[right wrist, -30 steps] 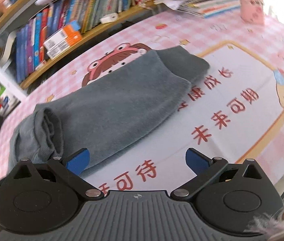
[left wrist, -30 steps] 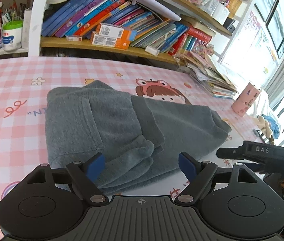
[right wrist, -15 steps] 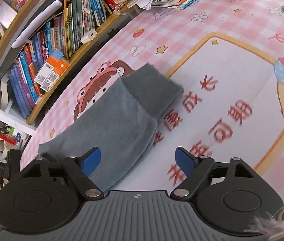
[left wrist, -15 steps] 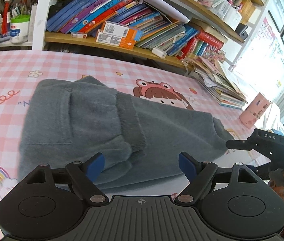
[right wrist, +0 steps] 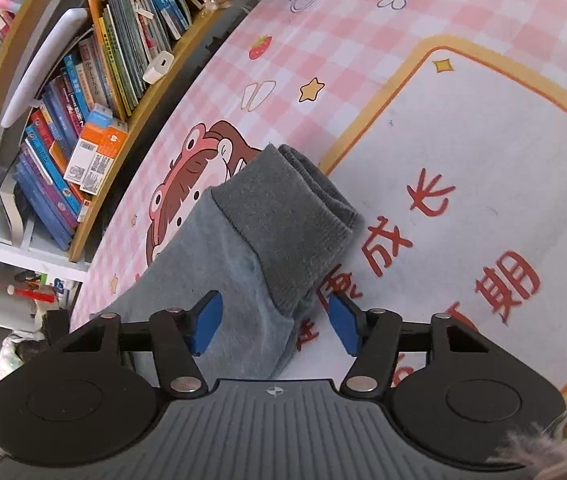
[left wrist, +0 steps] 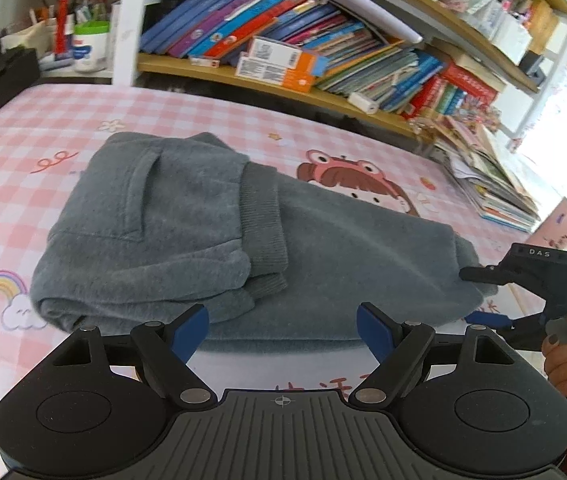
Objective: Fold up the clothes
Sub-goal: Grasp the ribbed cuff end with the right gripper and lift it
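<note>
grey trousers [left wrist: 267,232] lie mid-table [left wrist: 23,168], waist end already folded over the legs | my left tool [left wrist: 283,328] wide, empty, near edge | my right tool [right wrist: 273,322] half-wide around the right cuff [right wrist: 295,220], not pinching | final fold left

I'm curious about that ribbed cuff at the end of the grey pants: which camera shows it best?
The right wrist view: the cuff fills the middle, just beyond the open fingers. The left wrist view shows it only small at the pants' far right end.
</note>
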Demonstrator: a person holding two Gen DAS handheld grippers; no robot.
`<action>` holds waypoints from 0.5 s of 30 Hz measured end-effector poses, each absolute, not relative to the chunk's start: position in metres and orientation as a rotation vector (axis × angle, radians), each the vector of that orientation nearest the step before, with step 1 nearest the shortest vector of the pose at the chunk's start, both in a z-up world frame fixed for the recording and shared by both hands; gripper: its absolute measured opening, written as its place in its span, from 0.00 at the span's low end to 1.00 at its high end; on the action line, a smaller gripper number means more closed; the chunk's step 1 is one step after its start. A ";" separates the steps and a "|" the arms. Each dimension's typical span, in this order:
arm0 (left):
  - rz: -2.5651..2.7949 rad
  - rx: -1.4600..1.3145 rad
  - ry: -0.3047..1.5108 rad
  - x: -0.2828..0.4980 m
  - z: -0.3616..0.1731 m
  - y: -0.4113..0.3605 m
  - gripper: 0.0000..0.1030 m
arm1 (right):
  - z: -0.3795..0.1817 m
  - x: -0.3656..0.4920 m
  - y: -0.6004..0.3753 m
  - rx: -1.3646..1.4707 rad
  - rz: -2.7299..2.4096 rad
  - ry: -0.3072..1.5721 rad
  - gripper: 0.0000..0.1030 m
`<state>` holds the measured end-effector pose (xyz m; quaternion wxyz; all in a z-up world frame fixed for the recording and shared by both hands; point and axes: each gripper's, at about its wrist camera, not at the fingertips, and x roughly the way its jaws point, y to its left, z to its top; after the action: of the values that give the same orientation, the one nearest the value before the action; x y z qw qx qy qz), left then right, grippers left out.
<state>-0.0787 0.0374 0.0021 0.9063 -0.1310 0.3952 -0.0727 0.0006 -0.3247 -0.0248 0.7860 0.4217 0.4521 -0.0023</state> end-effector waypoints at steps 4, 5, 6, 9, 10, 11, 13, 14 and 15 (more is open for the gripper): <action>-0.126 -0.262 0.813 -0.077 0.006 0.034 0.81 | -0.028 0.012 -0.327 0.914 0.017 0.978 0.47; -0.122 -0.257 0.811 -0.077 0.007 0.032 0.81 | -0.029 0.015 -0.327 0.914 0.024 0.980 0.45; -0.119 -0.252 0.809 -0.076 0.008 0.029 0.81 | -0.030 0.017 -0.328 0.914 0.032 0.982 0.40; -0.120 -0.237 0.801 -0.074 0.011 0.025 0.80 | -0.026 0.021 -0.331 0.920 0.092 0.945 0.19; -0.120 -0.232 0.799 -0.073 0.012 0.024 0.80 | -0.021 0.019 -0.332 0.932 0.139 0.906 0.19; -0.120 -0.226 0.797 -0.072 0.013 0.022 0.80 | -0.015 0.018 -0.334 0.945 0.188 0.864 0.18; -0.123 -0.215 0.794 -0.072 0.015 0.019 0.80 | -0.004 0.015 -0.334 0.922 0.260 0.807 0.18; -0.126 -0.209 0.796 -0.071 0.015 0.017 0.80 | -0.001 0.015 -0.333 0.909 0.270 0.805 0.18; -0.126 -0.204 0.799 -0.071 0.015 0.016 0.80 | -0.003 0.016 -0.333 0.907 0.264 0.823 0.18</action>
<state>-0.0707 0.0162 0.0147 0.9143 -0.0991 0.3879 -0.0612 0.0159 -0.3334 -0.0034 0.8100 0.4246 0.3853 0.1235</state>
